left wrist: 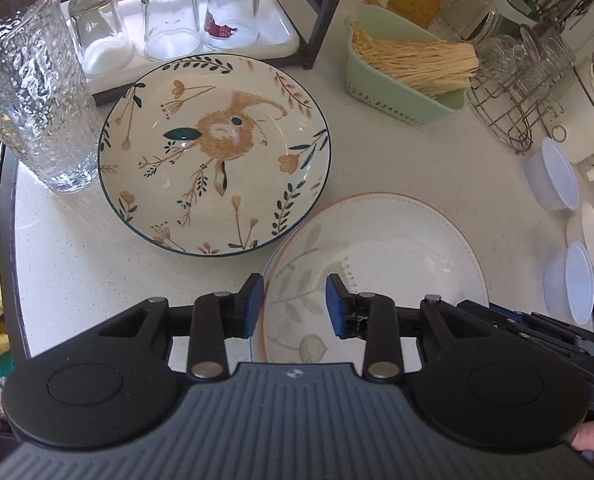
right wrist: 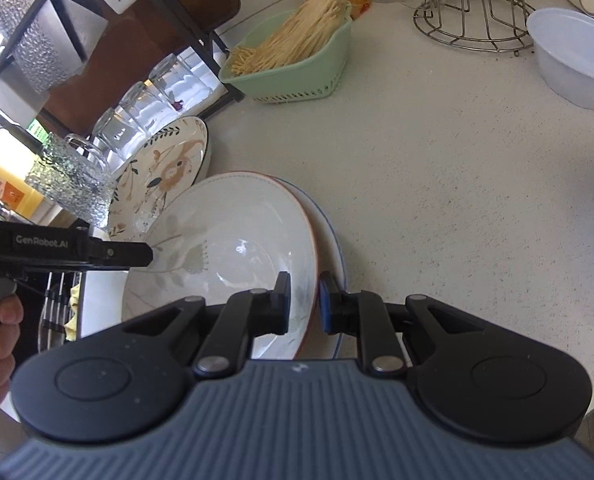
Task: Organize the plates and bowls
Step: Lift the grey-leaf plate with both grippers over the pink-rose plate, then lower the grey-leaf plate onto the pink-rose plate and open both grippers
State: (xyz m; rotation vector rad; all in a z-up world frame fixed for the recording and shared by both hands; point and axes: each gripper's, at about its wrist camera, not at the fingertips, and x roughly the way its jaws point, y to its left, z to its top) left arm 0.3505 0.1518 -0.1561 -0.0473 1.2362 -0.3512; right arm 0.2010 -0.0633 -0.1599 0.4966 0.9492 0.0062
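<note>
Jaws of the right gripper (right wrist: pixel 303 300) pinch the rim of the white plate with pale leaves and a thin orange edge (right wrist: pixel 225 240), one pad inside it and one outside. It leans on a white plate with a blue rim (right wrist: pixel 331 240) under it. Jaws of the left gripper (left wrist: pixel 295 306) stand apart over the leaf plate's other edge, not pressing it. Just beside, the deep plate painted with a brown rabbit (left wrist: pixel 215 152) sits on the speckled white surface (left wrist: pixel 437 160).
</note>
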